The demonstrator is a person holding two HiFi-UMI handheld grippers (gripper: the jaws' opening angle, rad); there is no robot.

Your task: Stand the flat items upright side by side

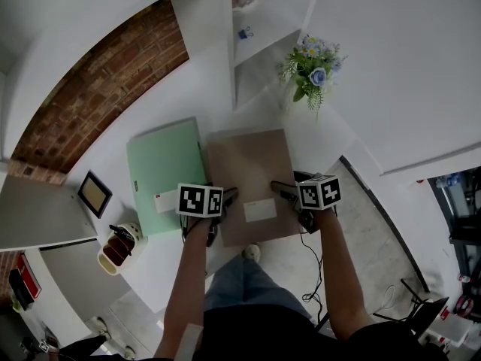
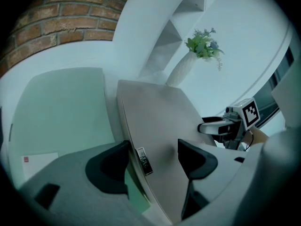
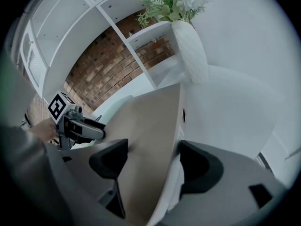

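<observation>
The brown file folder [image 1: 252,175] lies flat on the white worktop [image 1: 316,138] just beside a green folder [image 1: 161,171], a flower vase [image 1: 314,70] behind, while the left claw [image 2: 150,161] and right claw [image 3: 153,161], both wide, straddle its side edges without pressing.

Grey left gripper [image 2: 151,149] and right gripper [image 3: 153,147], black fingers [image 2: 110,166], black-and-white marker cubes [image 1: 199,200]; blue jeans [image 1: 240,277].

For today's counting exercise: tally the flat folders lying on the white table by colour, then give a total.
Green folder: 1
Brown folder: 1
Total: 2
</observation>
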